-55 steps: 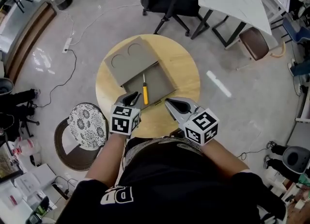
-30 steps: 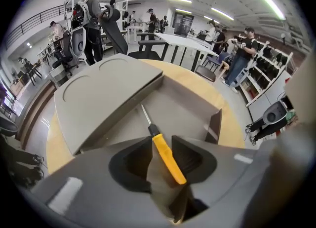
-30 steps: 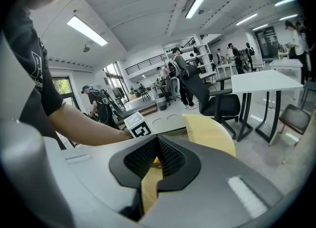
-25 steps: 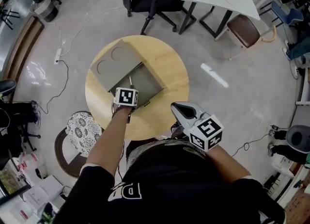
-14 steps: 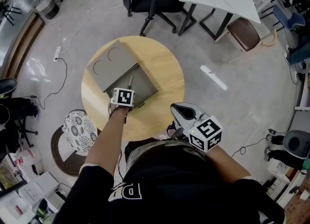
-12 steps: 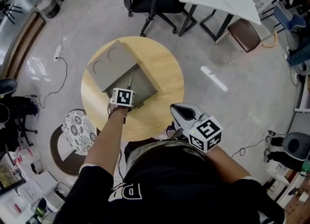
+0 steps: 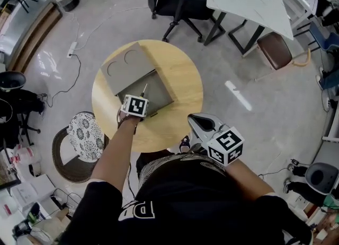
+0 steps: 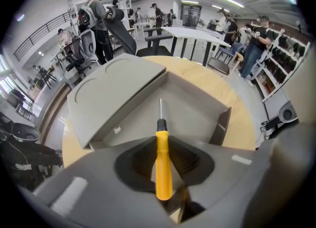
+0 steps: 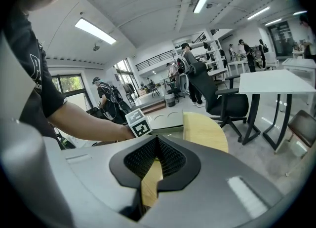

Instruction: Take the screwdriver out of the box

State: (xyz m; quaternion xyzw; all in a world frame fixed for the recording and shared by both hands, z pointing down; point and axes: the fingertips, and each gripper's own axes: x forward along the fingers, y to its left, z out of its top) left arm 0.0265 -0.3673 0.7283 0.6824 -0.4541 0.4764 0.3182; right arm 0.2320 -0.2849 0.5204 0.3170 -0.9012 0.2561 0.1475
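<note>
Left tool (image 8: 163,147) has gone down into the open box (image 8: 220,126) on the desk (image 7: 180,79) and clamped the screwdriver (image 8: 163,170) by its yellow handle, still inside the box, so lift-out looks next; right tool (image 9: 157,144) idles, jaws together.

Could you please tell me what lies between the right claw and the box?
Only a bare stretch of the wooden table, shown in the head view.

Yellow screwdriver (image 8: 163,165) (grey box (image 8: 114,93)).
</note>
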